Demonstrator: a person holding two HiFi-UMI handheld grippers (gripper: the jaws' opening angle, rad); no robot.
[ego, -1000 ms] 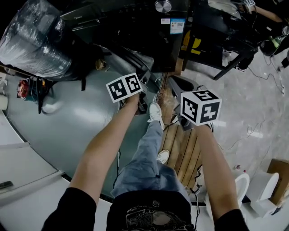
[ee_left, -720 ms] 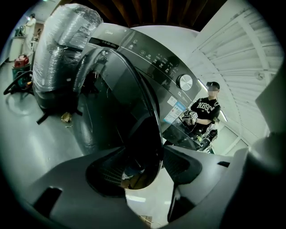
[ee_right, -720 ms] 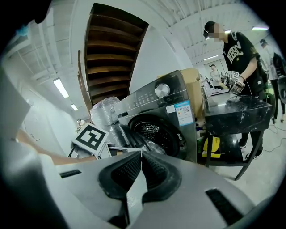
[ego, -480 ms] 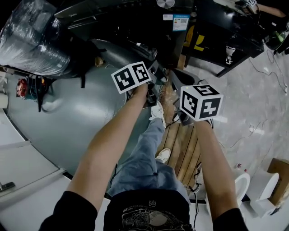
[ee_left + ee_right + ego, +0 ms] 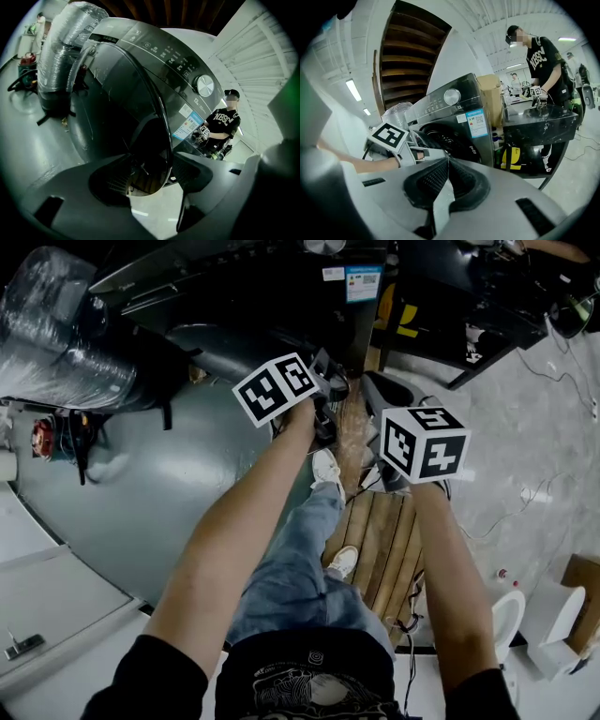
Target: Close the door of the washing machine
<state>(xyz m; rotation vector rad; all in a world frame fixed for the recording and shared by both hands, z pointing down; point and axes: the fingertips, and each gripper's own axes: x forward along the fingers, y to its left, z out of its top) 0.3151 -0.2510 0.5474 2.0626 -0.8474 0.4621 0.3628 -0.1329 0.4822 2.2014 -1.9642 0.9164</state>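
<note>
The dark front-loading washing machine (image 5: pixel 272 292) stands at the top of the head view; its round door (image 5: pixel 220 348) hangs open to the left. In the left gripper view the door (image 5: pixel 136 93) curves away below the control knob (image 5: pixel 205 86). Its thin rim runs down between the pads of my left gripper (image 5: pixel 157 176). The jaws stand wide and have just been opening; neither pad presses on the rim. The left gripper (image 5: pixel 328 382) is at the machine's front. My right gripper (image 5: pixel 375 399) hovers beside it, tips together (image 5: pixel 447 160), holding nothing and pointing at the machine (image 5: pixel 454 122).
A plastic-wrapped appliance (image 5: pixel 56 334) stands left of the machine. A black table (image 5: pixel 534 126) with a person (image 5: pixel 543 61) behind it is to the right. A wooden pallet (image 5: pixel 384 540) lies under my feet. A cardboard box (image 5: pixel 581 587) and white fixtures (image 5: pixel 502 624) sit lower right.
Both grippers have moved toward the machine's front, upward in the head view. The left marker cube has shifted up and right, close to the door opening.
</note>
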